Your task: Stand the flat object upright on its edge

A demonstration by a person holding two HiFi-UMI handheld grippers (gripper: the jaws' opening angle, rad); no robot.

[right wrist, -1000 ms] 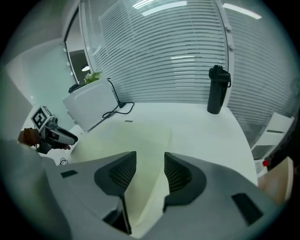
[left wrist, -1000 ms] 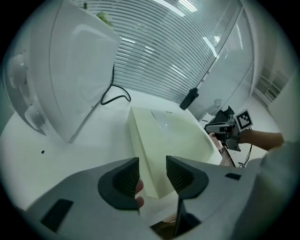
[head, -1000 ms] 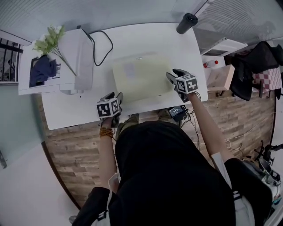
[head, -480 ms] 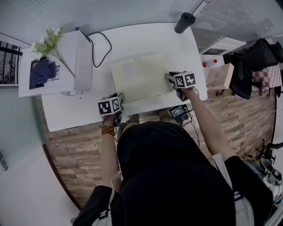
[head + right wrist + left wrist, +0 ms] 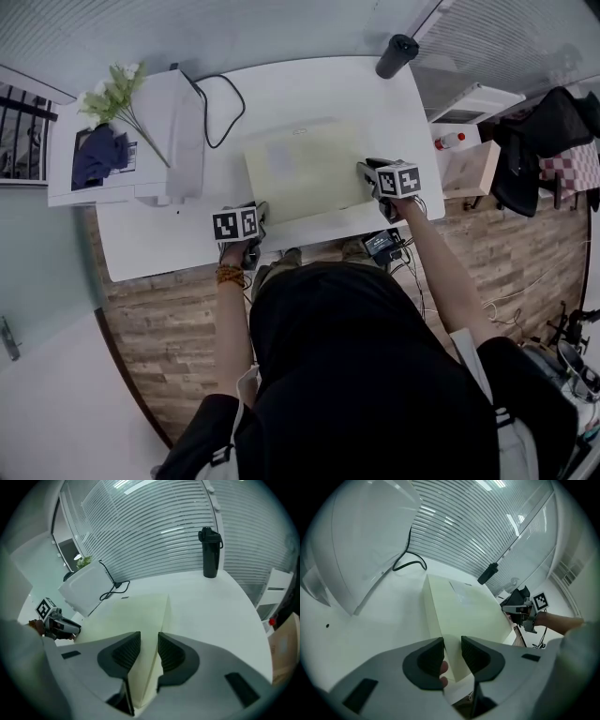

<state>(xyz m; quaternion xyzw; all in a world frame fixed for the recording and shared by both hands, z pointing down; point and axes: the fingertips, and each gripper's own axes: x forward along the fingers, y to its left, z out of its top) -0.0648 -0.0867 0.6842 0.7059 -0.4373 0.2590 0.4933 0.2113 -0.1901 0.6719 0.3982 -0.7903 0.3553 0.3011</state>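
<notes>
A flat box [image 5: 305,169], pale yellow and plain, lies face up near the front edge of a white table [image 5: 309,89]. It is wide and thin, with sharp corners. A faint lighter rectangle shows on its top and a tiny dark mark sits at its far edge.

The left gripper [image 5: 258,211] is at the box's near left corner. Its jaws are closing with that corner between them, and the dark ribbed pads lie against the box with no gap visible. A fingertip [image 5: 443,667] of the person shows just below the left pad. The right gripper [image 5: 366,171] is at the box's right edge, near the front. Its jaws are also closing, with the edge filling the space between the pads.

On the table's left end stands a white printer [image 5: 159,131] with a sprig of pale flowers [image 5: 112,89] resting on it. A black cable [image 5: 220,103] loops beside the printer. A black bottle [image 5: 397,53] stands upright at the far right corner, well apart from the box. White slatted blinds [image 5: 150,522] run behind the table. The floor [image 5: 169,328] is wood plank.
</notes>
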